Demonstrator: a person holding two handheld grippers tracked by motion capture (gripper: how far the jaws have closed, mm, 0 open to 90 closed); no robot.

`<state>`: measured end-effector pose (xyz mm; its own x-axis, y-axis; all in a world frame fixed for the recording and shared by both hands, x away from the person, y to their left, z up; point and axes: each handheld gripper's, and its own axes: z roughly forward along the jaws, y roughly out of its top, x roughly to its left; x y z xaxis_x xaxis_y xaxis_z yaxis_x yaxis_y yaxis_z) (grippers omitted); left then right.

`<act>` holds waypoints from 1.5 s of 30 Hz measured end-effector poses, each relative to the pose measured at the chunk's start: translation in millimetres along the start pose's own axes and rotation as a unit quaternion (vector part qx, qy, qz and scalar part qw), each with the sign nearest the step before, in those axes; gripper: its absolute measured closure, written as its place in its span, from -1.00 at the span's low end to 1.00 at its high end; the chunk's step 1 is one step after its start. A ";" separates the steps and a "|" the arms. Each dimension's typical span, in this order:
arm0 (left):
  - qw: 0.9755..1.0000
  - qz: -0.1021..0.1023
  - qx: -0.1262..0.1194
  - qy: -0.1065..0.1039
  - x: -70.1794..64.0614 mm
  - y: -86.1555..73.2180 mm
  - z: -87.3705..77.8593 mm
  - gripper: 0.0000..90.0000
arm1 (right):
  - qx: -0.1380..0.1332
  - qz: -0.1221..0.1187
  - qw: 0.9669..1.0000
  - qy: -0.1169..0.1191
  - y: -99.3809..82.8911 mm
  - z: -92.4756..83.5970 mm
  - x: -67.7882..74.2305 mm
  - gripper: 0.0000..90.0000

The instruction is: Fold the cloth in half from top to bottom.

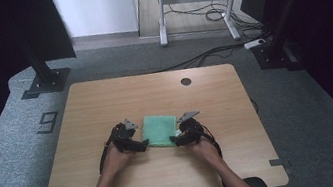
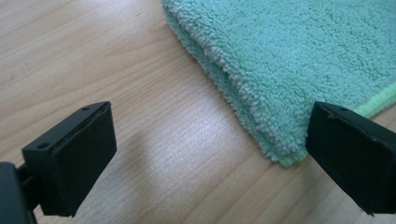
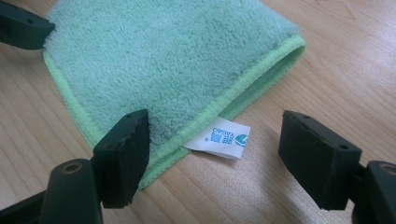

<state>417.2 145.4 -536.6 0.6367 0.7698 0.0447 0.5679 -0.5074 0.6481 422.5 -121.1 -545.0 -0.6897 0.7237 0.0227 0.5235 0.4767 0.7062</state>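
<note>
A folded green terry cloth [image 1: 160,130] lies flat at the middle of the wooden table [image 1: 104,98]. My left gripper [image 1: 138,145] sits at the cloth's near left corner and my right gripper [image 1: 181,139] at its near right corner. In the left gripper view the left gripper [image 2: 212,158] stands wide open, with the folded corner of the cloth [image 2: 299,60] just inside its right jaw. In the right gripper view the right gripper [image 3: 219,154] is open over the hemmed corner of the cloth [image 3: 163,60]. Its left jaw rests at the edge, and a white label [image 3: 219,140] lies between the jaws.
A round cable hole [image 1: 186,81] sits near the table's far edge. Black stand bases [image 1: 45,83] rest on the grey carpet beyond the far corners. A white desk frame [image 1: 197,12] with cables stands farther back. Bare wood surrounds the cloth.
</note>
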 end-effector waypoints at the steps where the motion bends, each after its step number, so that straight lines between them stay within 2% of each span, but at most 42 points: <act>1: 1.000 -0.002 0.000 -0.001 0.1 -0.1 0.2 -0.96 | 0.000 0.001 1.000 0.001 0.1 0.0 -0.3 -0.44; 6: 1.000 -0.005 -0.001 -0.005 -1.6 1.6 2.7 -0.96 | 0.003 -0.003 1.000 -0.010 1.2 -1.0 -3.1 -0.44; 10: 1.000 -0.006 -0.001 -0.006 -1.7 2.4 4.1 -0.97 | 0.006 0.009 1.000 -0.008 1.4 -0.5 -7.1 -0.44; 12: 1.000 -0.005 -0.004 -0.005 -1.4 2.3 2.4 -0.97 | 0.006 0.007 1.000 -0.007 1.7 -0.9 -6.6 -0.44; 14: 1.000 -0.004 -0.008 -0.007 -1.0 2.7 -1.9 -0.97 | 0.003 -0.002 1.000 -0.008 2.3 -2.9 -5.1 -0.44; 17: 1.000 0.001 -0.015 -0.014 -0.3 3.1 -10.9 -0.97 | -0.004 0.003 1.000 0.002 3.1 -7.4 -4.9 -0.49; 22: 0.999 0.005 -0.031 -0.036 1.0 1.6 -28.5 -0.98 | -0.005 -0.004 1.000 0.010 4.6 -18.4 -3.9 -0.66; 24: 0.998 0.006 -0.037 -0.044 0.7 -0.4 -35.5 -0.98 | -0.007 -0.010 1.000 0.017 5.1 -24.5 -2.8 -0.67; 29: 0.998 0.012 -0.042 -0.053 -1.1 -10.0 -50.1 -0.98 | -0.009 -0.018 0.999 0.029 3.3 -39.3 0.4 -0.79; 34: 0.997 0.018 -0.041 -0.056 -1.9 -22.0 -61.5 -0.98 | -0.014 -0.014 1.000 0.020 -3.7 -53.6 0.5 -1.00; 39: 0.997 0.031 -0.048 -0.048 -3.6 -32.7 -70.9 -1.00 | -0.024 -0.012 1.000 0.011 -12.4 -66.7 -0.7 -1.00; 45: 0.997 0.039 -0.043 -0.044 -5.8 -52.1 -74.5 -1.00 | -0.029 -0.013 0.999 0.000 -27.0 -78.7 -1.5 -1.00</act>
<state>345.1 196.2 -514.1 0.7228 0.6903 0.0334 0.4704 -0.5268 0.7080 370.1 -174.3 -508.5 -0.7025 0.7116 0.0046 0.4755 0.4647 0.7470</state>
